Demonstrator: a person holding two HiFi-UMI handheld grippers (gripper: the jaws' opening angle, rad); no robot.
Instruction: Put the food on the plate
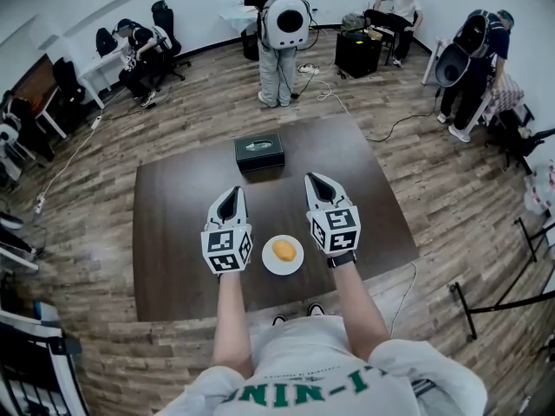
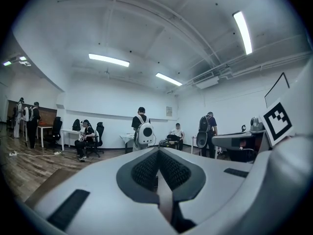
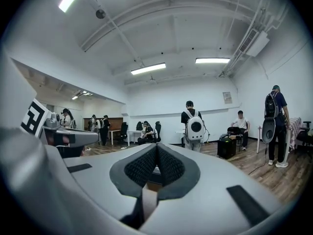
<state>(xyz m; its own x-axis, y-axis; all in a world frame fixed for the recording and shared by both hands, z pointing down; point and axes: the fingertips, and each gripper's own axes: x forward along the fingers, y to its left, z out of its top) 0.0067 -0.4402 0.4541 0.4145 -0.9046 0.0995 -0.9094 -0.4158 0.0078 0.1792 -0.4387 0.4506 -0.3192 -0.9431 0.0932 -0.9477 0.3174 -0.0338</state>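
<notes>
Both the left gripper (image 1: pixel 232 194) and right gripper (image 1: pixel 314 179) are closed and empty, flanking the plate (image 1: pixel 268 261)

Head view: looked steeply down onto the counter (image 1: pixel 173 232), with the left hand-held gripper (image 1: pixel 232 194) and the right hand-held gripper (image 1: pixel 314 180) close below. Left and right gripper views: each sat just behind its own jaws, facing level across the room. All three shared the standing person with the white backpack (image 1: pixel 283 24).
</notes>
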